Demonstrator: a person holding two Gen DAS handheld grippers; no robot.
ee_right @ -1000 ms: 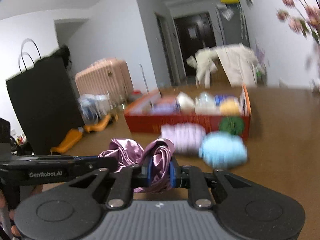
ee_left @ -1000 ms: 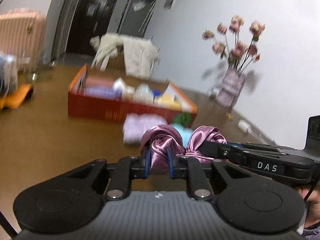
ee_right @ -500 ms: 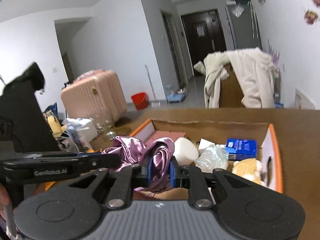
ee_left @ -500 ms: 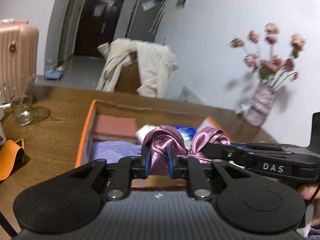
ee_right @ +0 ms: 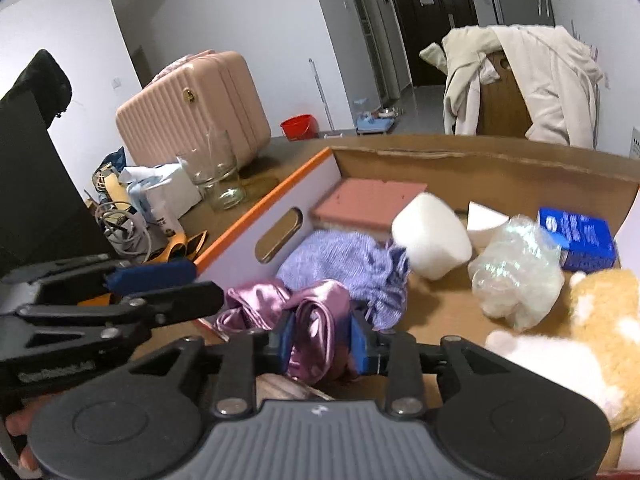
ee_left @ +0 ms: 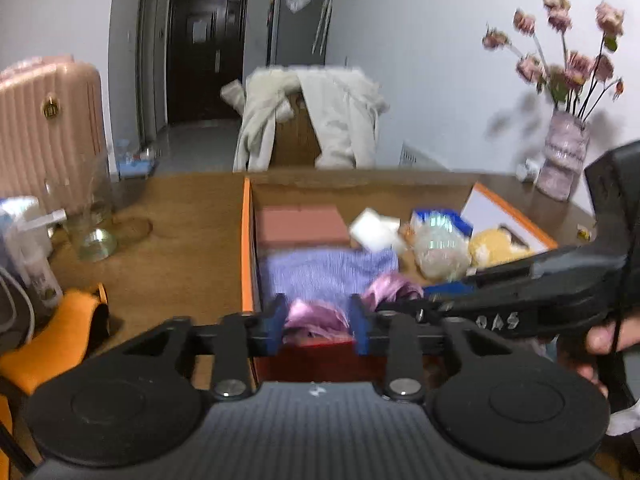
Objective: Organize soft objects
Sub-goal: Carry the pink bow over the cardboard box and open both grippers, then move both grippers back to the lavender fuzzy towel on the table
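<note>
Pink satin cloth (ee_right: 312, 312): over the cardboard box's (ee_right: 480, 160) near edge, between the just-opening, loosened jaws of left gripper (ee_left: 316, 322) and right gripper (ee_right: 322, 340); lilac cloth (ee_right: 344, 260) behind.

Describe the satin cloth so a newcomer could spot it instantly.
Find the orange-rimmed cardboard box on the wooden table. At its near edge, the pink-purple satin cloth lies against a lavender knit cloth, between the left gripper and right gripper, whose jaws have just been opening. Only it is glossy.
</note>
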